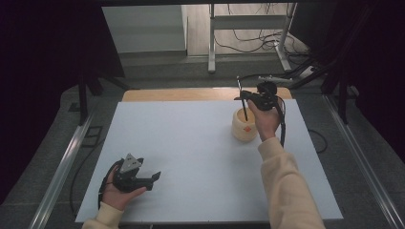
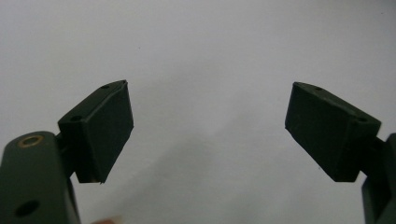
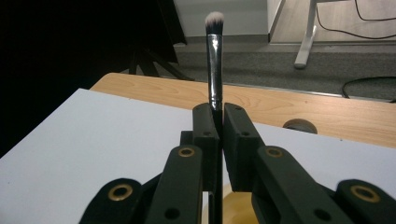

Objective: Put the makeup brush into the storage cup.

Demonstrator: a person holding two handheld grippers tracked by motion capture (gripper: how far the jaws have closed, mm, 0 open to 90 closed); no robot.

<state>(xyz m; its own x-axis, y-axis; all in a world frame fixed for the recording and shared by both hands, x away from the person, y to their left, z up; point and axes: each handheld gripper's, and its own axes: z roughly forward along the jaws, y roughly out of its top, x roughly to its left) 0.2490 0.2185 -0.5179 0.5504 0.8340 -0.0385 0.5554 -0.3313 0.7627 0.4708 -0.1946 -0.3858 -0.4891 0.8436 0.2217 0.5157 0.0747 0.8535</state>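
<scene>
1. Brush (image 3: 214, 60) stood upright, bristles up, clamped in the right hand-held gripper (image 1: 246, 98), its handle end directly below over the cream pot (image 1: 244, 126), probably for dropping in.
2. The left hand-held gripper (image 1: 154, 177) rested apart, idle on the worktop (image 1: 191, 148).

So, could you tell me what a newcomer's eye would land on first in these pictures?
Probably the makeup brush, standing upright with its pale bristles on top, clamped in the right gripper over a cream-coloured holder near the far right of the white table. Next, the left gripper, jaws wide apart and holding nothing, resting at the near left.
</scene>
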